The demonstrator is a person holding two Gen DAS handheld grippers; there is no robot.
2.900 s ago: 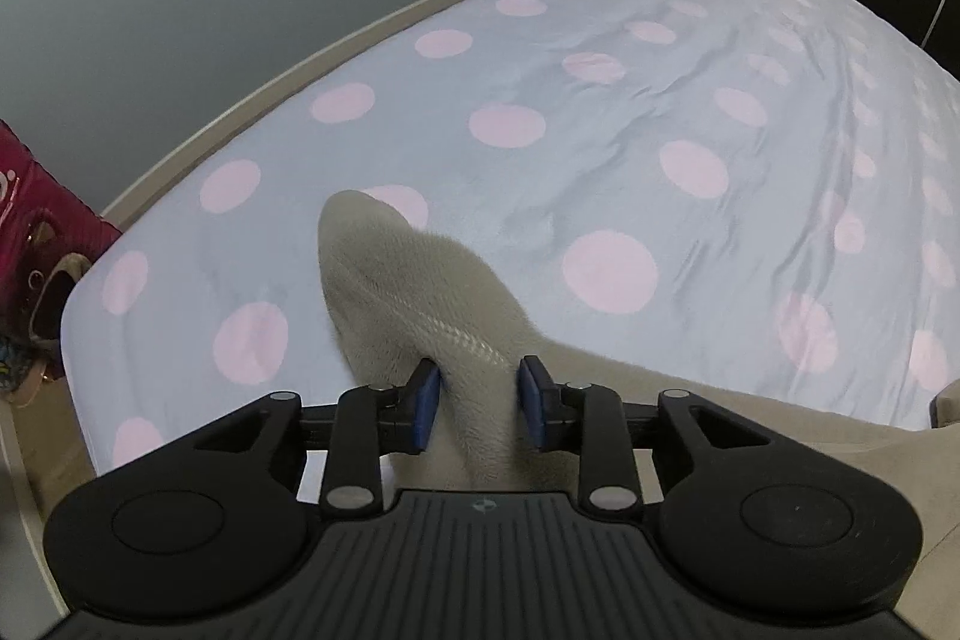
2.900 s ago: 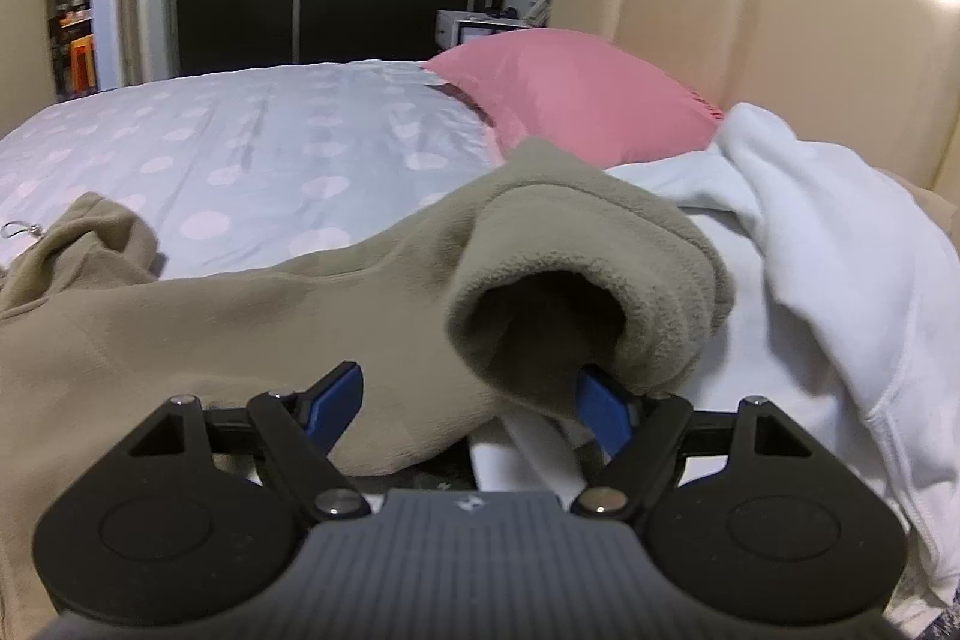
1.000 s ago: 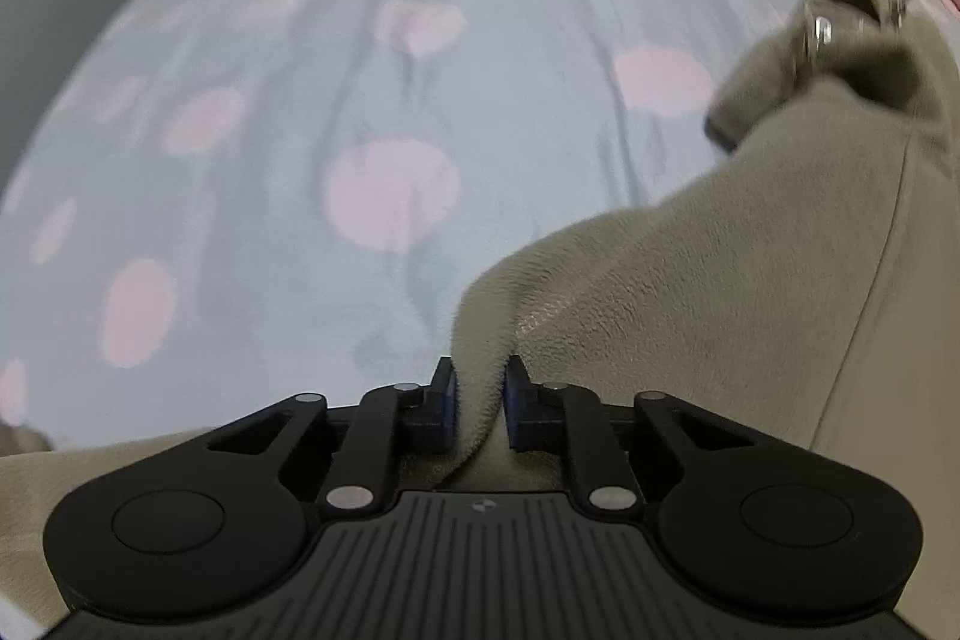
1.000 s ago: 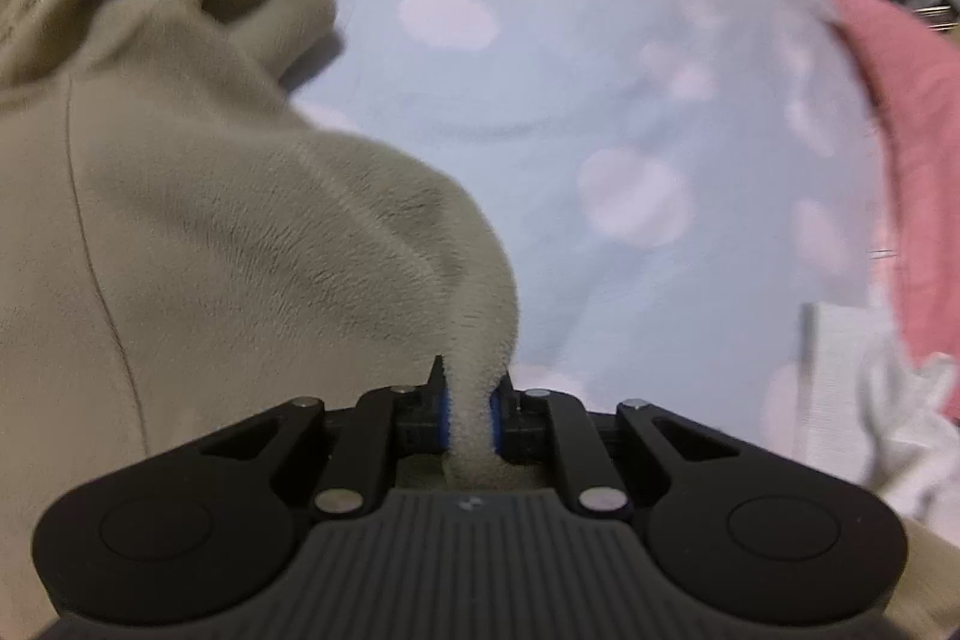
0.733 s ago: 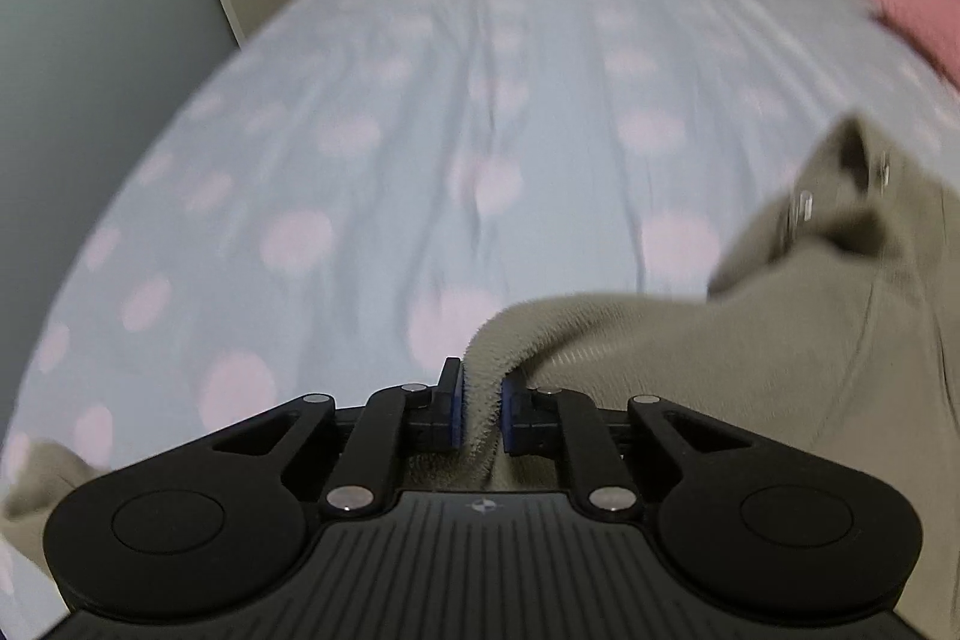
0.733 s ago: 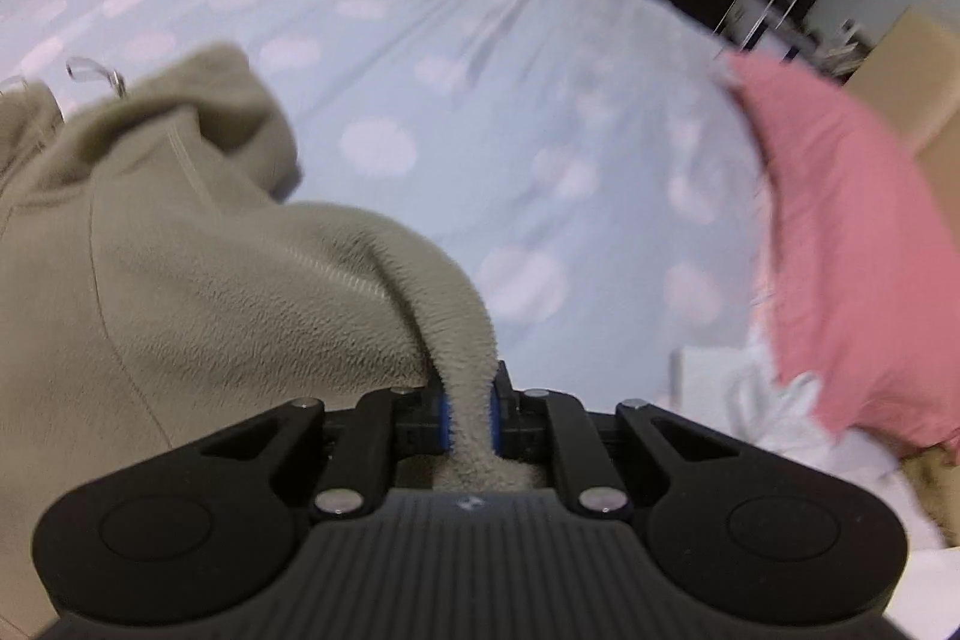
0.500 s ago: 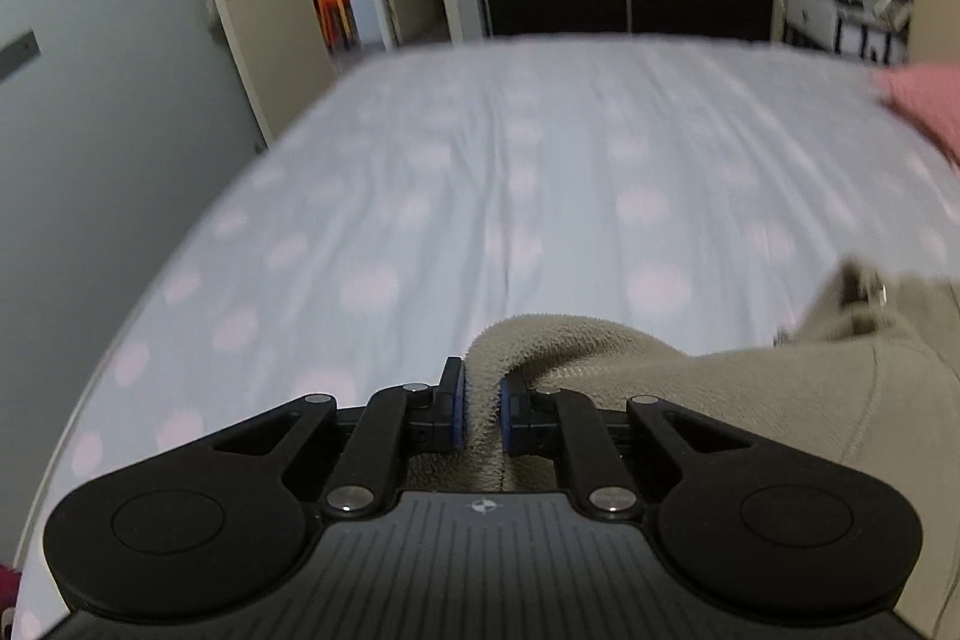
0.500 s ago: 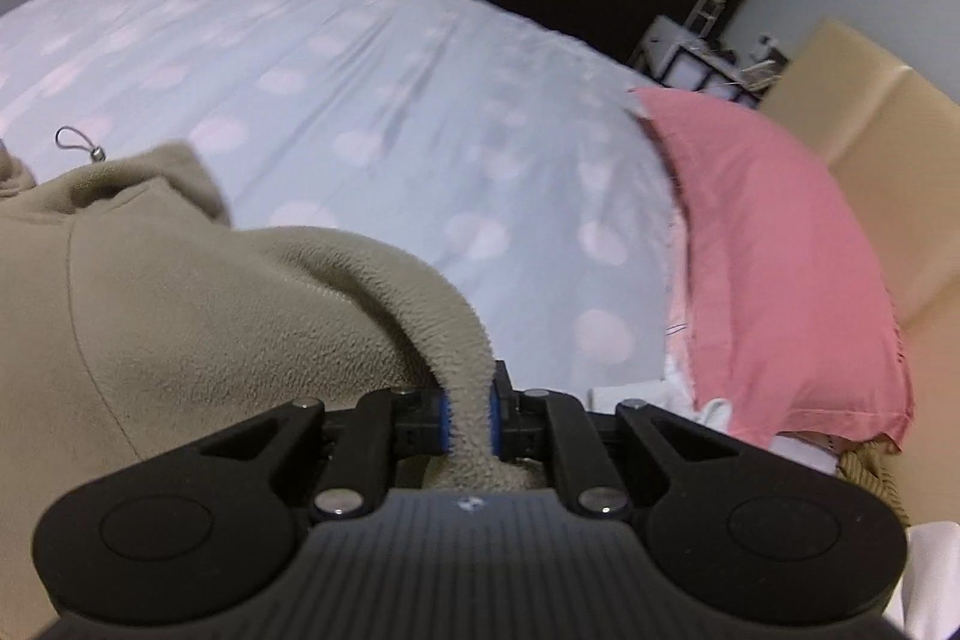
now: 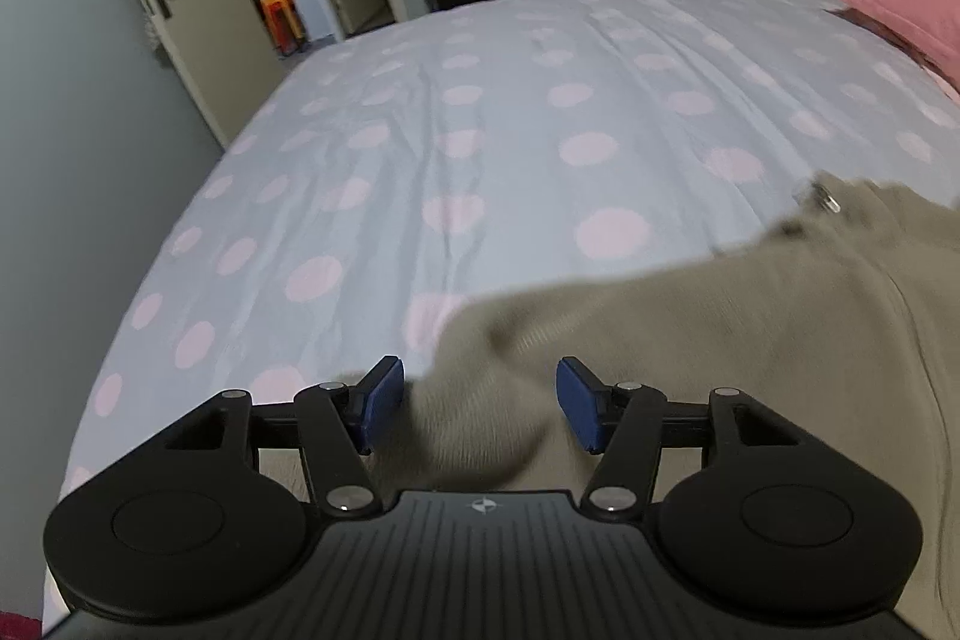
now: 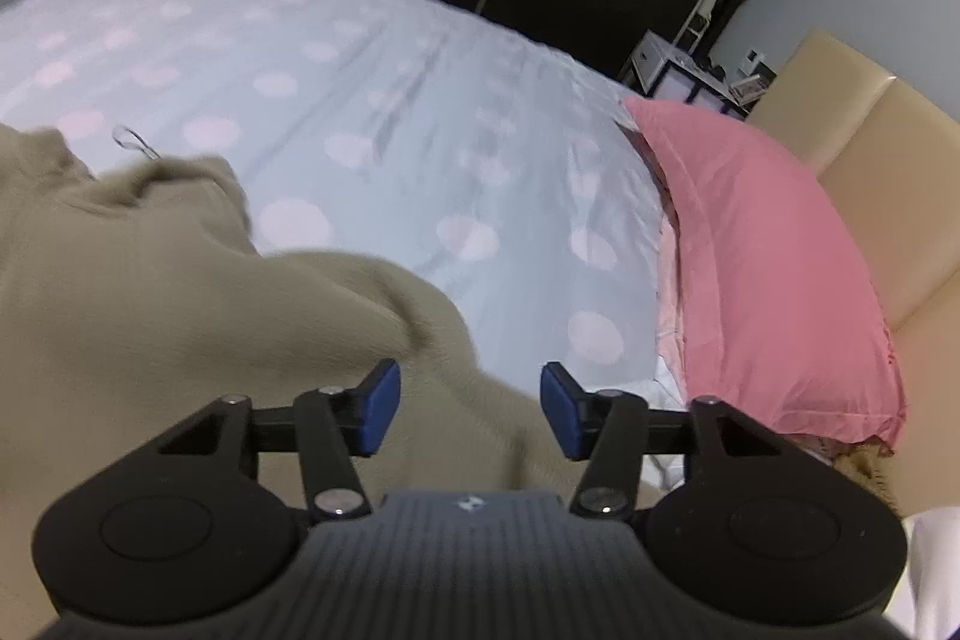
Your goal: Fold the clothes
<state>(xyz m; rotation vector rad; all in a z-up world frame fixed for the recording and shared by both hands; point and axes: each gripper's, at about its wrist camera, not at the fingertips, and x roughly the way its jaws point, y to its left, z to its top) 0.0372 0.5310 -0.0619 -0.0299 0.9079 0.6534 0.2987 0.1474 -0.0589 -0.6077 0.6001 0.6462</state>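
left gripper [image 9: 479, 411] + right gripper [image 10: 469, 409]: your jaws were opening, pads off cloth | olive fleece garment [image 9: 750, 340] lay slack between/under both on dotted bedsheet [image 9: 510, 130] | soft, light, floppy, likely grippy; you'd best pinch thick hem edges

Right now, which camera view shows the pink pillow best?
The right wrist view: the pink pillow lies almost whole there, between the dotted bed sheet and the beige headboard. The left wrist view catches only one corner of it at the frame's right edge.
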